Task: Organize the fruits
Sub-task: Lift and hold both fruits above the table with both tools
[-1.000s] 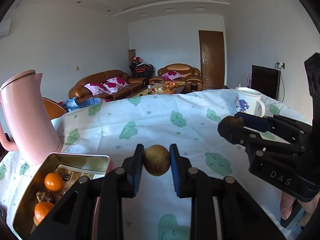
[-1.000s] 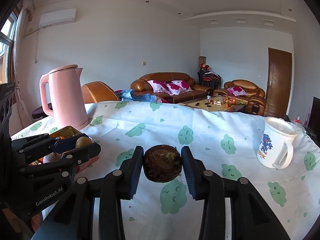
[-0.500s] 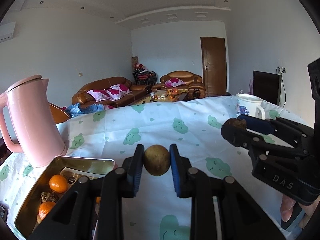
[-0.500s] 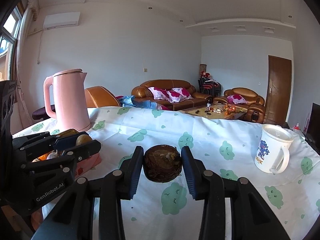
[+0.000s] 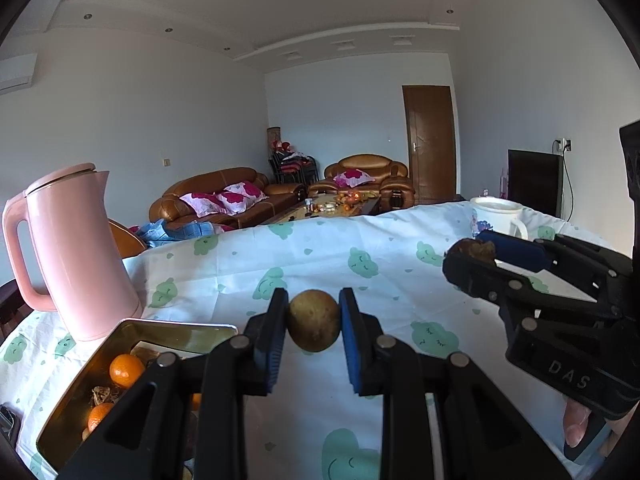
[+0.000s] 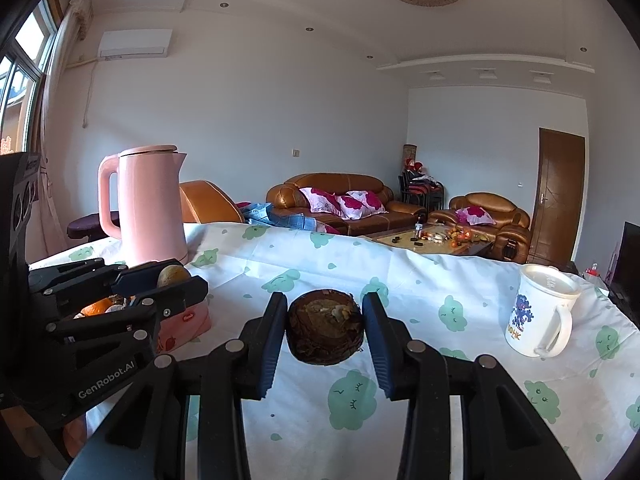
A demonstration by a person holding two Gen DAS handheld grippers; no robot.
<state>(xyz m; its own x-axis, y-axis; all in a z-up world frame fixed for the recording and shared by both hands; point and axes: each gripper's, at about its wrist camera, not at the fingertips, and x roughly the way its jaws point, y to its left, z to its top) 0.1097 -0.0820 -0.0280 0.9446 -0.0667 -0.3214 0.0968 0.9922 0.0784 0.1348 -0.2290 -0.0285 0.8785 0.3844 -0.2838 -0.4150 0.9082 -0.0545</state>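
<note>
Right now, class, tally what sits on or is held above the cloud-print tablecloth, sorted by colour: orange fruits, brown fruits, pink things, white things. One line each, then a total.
Orange fruits in the tin: 2 clearly visible
Brown fruits in the grippers: 2
Pink kettle: 1
White mug: 1
Total: 6

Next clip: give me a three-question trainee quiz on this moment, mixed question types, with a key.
1. True or false: the left gripper is empty.
2. Multiple choice: the tin beside the pink kettle holds A) oranges, B) bananas, C) grapes.
3. Short answer: what does the right gripper hold, and which vessel stands to its right on the tablecloth?

Key
1. False: it is shut on a small round brownish-yellow fruit.
2. A: oranges lie in the tin.
3. A dark brown fruit with its cut or broken top showing; a white lidded mug.
</note>
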